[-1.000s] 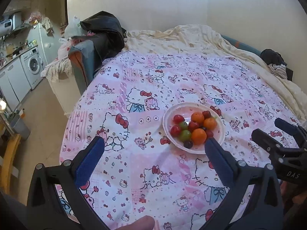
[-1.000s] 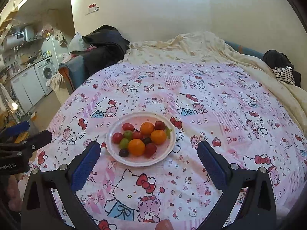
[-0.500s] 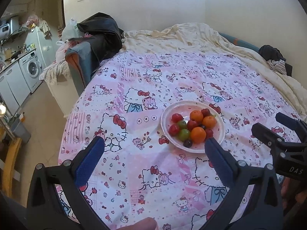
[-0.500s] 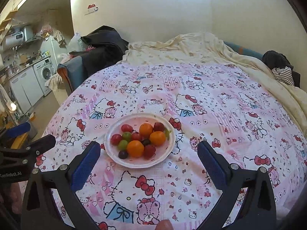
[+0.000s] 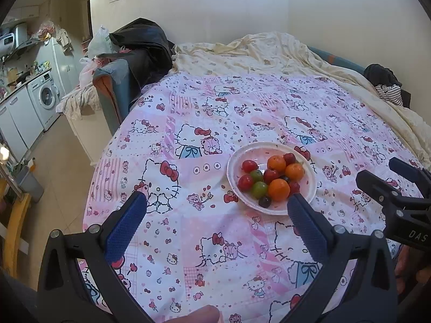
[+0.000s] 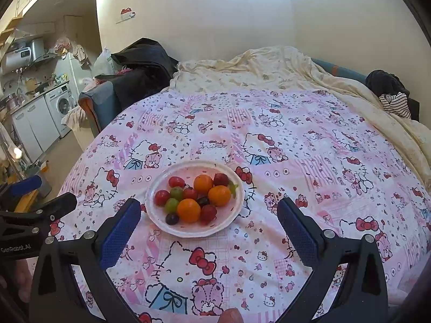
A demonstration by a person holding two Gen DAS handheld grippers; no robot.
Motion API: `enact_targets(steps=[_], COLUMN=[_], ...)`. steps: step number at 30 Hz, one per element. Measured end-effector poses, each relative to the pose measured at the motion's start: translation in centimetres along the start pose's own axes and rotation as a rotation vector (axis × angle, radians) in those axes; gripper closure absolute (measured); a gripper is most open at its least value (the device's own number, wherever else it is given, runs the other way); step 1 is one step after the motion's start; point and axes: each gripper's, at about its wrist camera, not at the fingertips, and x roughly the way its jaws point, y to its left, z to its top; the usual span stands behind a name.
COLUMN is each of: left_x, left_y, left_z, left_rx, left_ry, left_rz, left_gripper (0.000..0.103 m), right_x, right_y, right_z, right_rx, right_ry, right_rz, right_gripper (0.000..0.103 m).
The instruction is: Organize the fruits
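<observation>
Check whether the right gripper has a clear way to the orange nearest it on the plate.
Probably yes. The right gripper is open and empty above the bedspread, with the plate just ahead between its fingers. The nearest orange sits at the near rim, uncovered, though a dark grape and red fruit crowd its sides.

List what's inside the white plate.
The white plate holds three oranges, several red fruits, two green grapes and two dark grapes, heaped together. Anything under the pile is hidden. Both grippers are open and clear of it.
</observation>
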Motion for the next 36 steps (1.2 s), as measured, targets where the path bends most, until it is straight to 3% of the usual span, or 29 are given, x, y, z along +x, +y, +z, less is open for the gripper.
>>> enact_targets(steps=[36], left_x=[-0.41], left_y=[0.38], left_z=[0.08], left_rx=[-0.023], left_ry=[0.0], left_rz=[0.002], left_gripper=[0.0], right_x=[-0.17], right_y=[-0.55], right_z=[0.12], right_rx=[0.029], right_ry=[-0.01], right_rz=[-0.007], right_gripper=[0.0])
